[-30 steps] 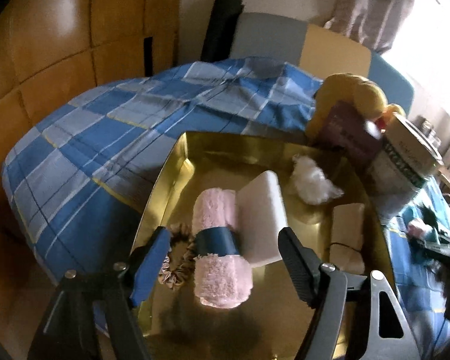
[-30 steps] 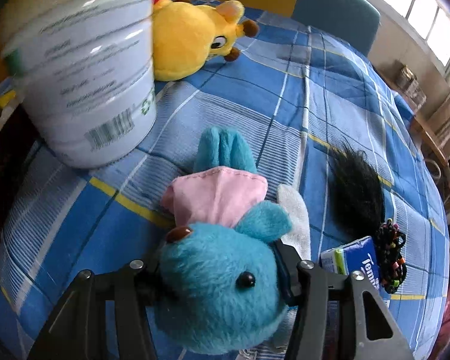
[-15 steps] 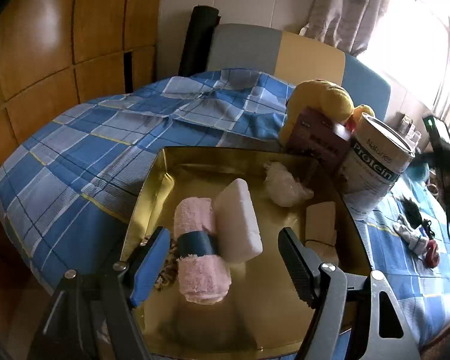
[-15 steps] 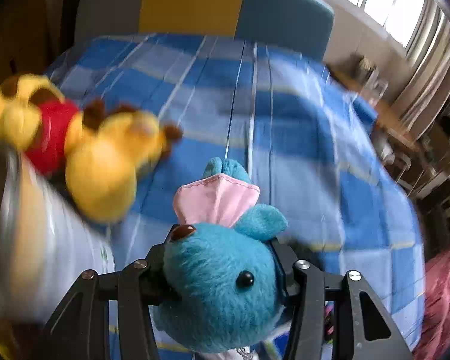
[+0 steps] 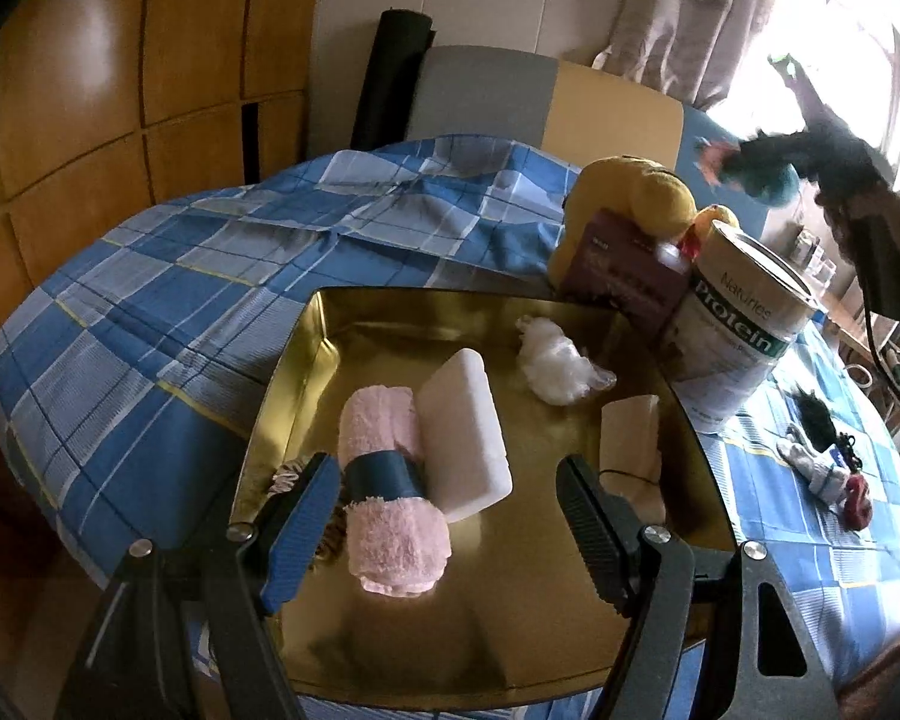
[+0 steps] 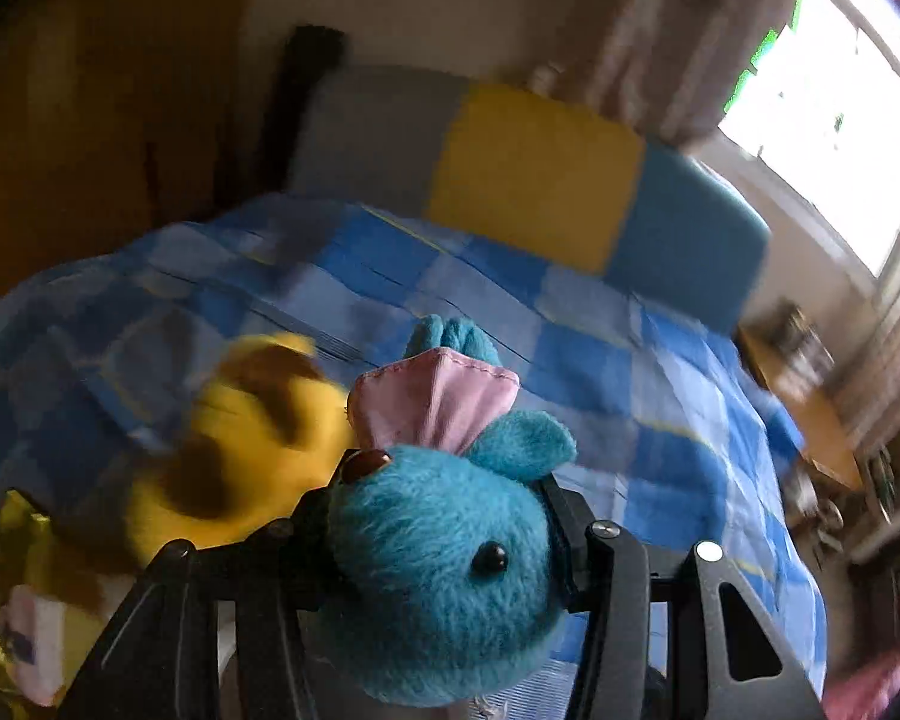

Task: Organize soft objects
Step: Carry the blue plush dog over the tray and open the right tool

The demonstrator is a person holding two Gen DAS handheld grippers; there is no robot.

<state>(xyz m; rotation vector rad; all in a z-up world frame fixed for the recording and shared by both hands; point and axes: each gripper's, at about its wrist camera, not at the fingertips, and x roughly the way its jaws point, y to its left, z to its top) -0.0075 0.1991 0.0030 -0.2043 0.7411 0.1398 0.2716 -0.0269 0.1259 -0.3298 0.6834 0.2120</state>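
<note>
My right gripper (image 6: 438, 540) is shut on a blue plush toy (image 6: 444, 570) with a pink skirt, held high above the bed; it also shows far off in the left wrist view (image 5: 756, 174). My left gripper (image 5: 450, 516) is open and empty, hovering over a gold tray (image 5: 306, 360). The tray holds a rolled pink towel (image 5: 390, 480) with a dark band, a white sponge block (image 5: 465, 426), a white fluffy tuft (image 5: 552, 360), a beige block (image 5: 630, 426) and a scrunchie (image 5: 285, 477). A yellow plush (image 5: 636, 198) lies behind the tray; it is blurred in the right wrist view (image 6: 240, 438).
A protein can (image 5: 738, 324) and a dark maroon box (image 5: 618, 264) stand at the tray's far right corner. Small items, a black hairpiece (image 5: 813, 420) and a red object (image 5: 858, 498), lie on the blue checked bedspread (image 5: 150, 312) at right. A wooden wall is at left.
My right gripper has lifted the blue plush off the bed and swung it up and leftward. The left gripper has pulled back and risen slightly; it stays open.
</note>
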